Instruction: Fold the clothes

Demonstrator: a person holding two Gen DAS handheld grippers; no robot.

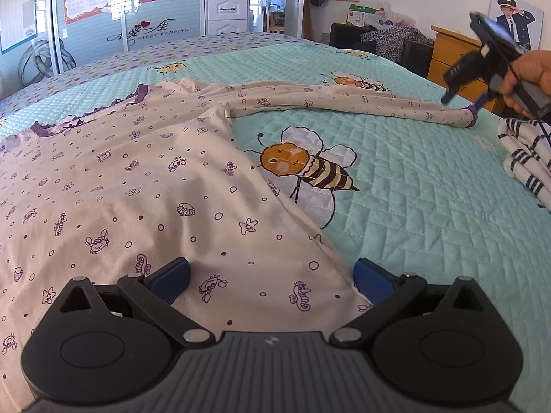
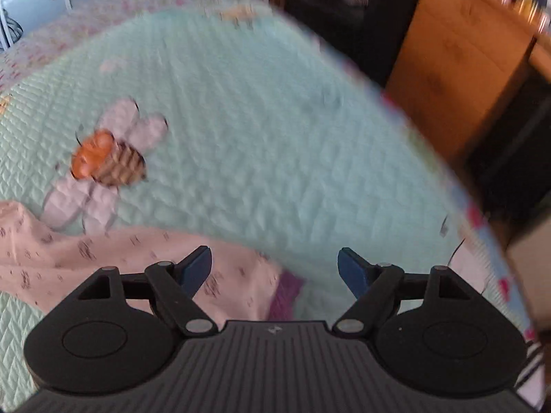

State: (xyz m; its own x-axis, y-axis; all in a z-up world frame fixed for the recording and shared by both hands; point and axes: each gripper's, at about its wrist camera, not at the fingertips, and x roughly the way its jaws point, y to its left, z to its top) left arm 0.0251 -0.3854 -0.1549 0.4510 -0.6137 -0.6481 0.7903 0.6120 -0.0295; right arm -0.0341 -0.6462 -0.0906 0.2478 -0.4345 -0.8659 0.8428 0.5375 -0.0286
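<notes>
A pale pink pyjama top (image 1: 131, 186) with purple sea-creature print lies spread on the bed. Its long sleeve (image 1: 344, 101) stretches right to a purple cuff (image 1: 472, 114). My left gripper (image 1: 272, 275) is open, its blue pads either side of the top's lower right corner. In the left wrist view my right gripper (image 1: 463, 98), held by a hand (image 1: 530, 72), hovers just above the cuff. The right wrist view is blurred: my right gripper (image 2: 274, 268) stands open over the sleeve end (image 2: 220, 275) and its purple cuff (image 2: 287, 290), nothing between its fingers.
The bed wears a mint quilted cover (image 1: 413, 189) with bee pictures (image 1: 306, 165). A striped white-and-navy garment (image 1: 527, 161) lies at the right edge. A wooden dresser (image 1: 458, 62) and dark furniture (image 1: 385, 44) stand beyond the bed's right side; wardrobe doors (image 1: 103, 17) are at the back.
</notes>
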